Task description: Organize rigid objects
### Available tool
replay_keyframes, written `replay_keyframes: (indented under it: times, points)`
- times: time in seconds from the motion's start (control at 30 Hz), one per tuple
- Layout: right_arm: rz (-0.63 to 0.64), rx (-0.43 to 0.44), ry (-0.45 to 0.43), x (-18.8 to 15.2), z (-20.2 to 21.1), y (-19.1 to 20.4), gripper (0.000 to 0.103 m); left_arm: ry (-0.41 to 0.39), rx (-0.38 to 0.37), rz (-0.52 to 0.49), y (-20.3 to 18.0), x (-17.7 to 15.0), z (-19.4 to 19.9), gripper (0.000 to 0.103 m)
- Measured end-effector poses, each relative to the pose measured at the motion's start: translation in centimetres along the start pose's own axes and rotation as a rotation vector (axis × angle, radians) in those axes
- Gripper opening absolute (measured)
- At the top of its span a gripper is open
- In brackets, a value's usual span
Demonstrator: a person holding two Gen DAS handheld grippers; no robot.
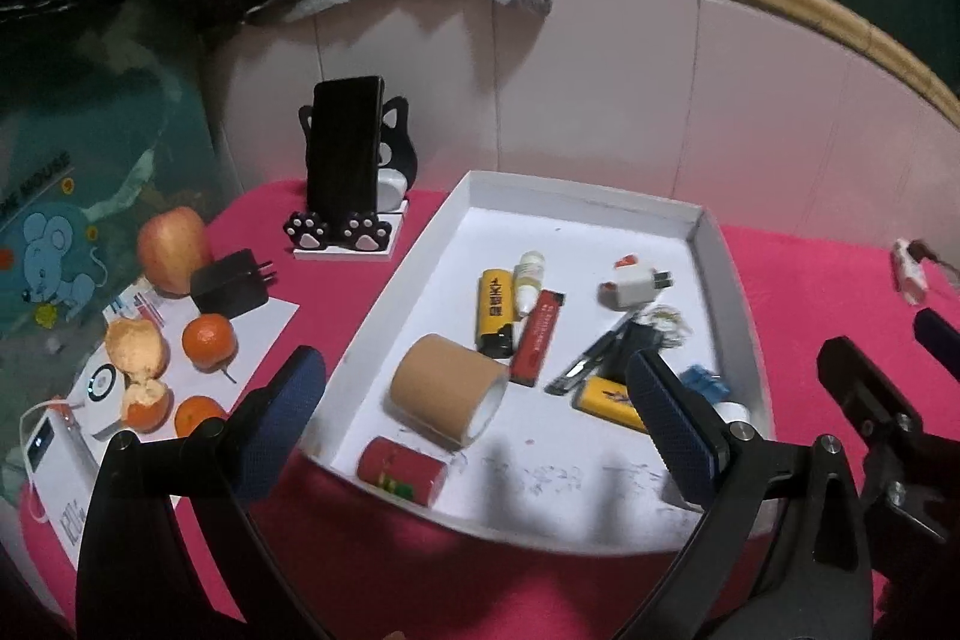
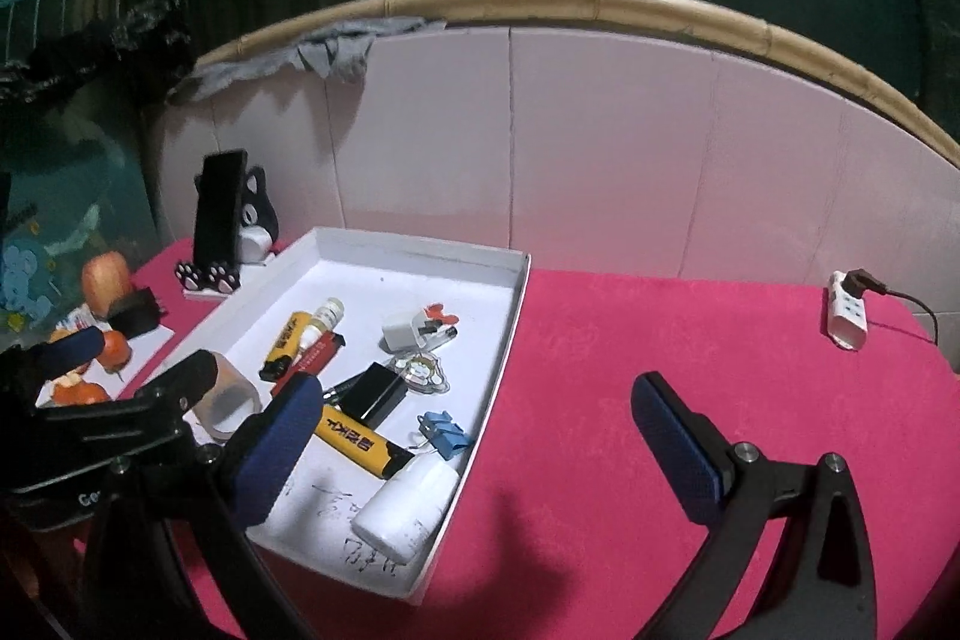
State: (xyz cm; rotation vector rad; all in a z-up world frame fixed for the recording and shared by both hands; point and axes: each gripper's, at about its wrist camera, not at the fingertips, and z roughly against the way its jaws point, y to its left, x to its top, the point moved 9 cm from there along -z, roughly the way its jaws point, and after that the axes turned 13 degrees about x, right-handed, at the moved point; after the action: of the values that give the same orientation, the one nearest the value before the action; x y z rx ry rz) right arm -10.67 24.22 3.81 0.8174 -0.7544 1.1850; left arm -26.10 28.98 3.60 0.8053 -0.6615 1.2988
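Note:
A white tray [image 1: 576,187] lies on the pink cloth and holds several small objects: a tan tape roll [image 1: 447,388], a red can [image 1: 401,469], two yellow lighters [image 1: 495,310], a red box [image 1: 537,337], a white charger [image 1: 630,286], a pen [image 1: 591,358] and a blue clip [image 1: 708,382]. My left gripper [image 1: 480,424] hovers open over the tray's near end, with nothing gripped. My right gripper [image 2: 477,448] is open and empty over the tray's [image 2: 420,247] right rim. A white bottle [image 2: 408,508] lies in the tray's near corner.
Left of the tray stand a phone on a cat-shaped stand [image 1: 348,160], an apple [image 1: 174,247], oranges [image 1: 207,340], a black adapter [image 1: 231,280] and a power bank [image 1: 51,466]. A white power strip [image 2: 846,310] lies far right. Pink panels wall the back.

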Motion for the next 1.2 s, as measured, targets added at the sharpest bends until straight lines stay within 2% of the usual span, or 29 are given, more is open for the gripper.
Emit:
replay_keyframes:
  times: [0.23, 0.37, 0.5, 0.7, 0.83, 1.07, 1.2]
  points:
    - [0.013, -0.002, -0.078, 0.4, 3.3, 0.0, 0.103, -0.094, -0.013, 0.048, 0.5, 0.9, 4.5, 0.101]
    - [0.008, 0.002, -0.104, 0.4, 4.6, -0.2, 0.103, -0.070, -0.025, 0.050, 0.7, 0.6, 5.4, 0.101]
    - [-0.002, 0.010, -0.124, 0.2, 5.9, -0.5, 0.103, -0.083, 0.010, 0.021, 0.9, 0.2, 6.4, 0.101]
    - [-0.019, 0.032, -0.151, 0.0, 7.9, -0.6, 0.103, -0.063, -0.037, 0.020, 1.0, -1.0, 8.1, 0.101]
    - [-0.058, 0.083, -0.173, 0.1, 9.5, -0.7, 0.103, -0.064, -0.052, -0.003, 0.9, -1.4, 9.4, 0.101]
    - [-0.064, 0.076, -0.230, 0.6, 12.5, -0.9, 0.103, -0.061, -0.065, -0.007, 1.0, -1.6, 11.2, 0.101]
    - [-0.051, 0.069, -0.252, 0.4, 13.9, -0.9, 0.103, -0.092, -0.038, -0.024, 1.0, -1.6, 12.2, 0.101]
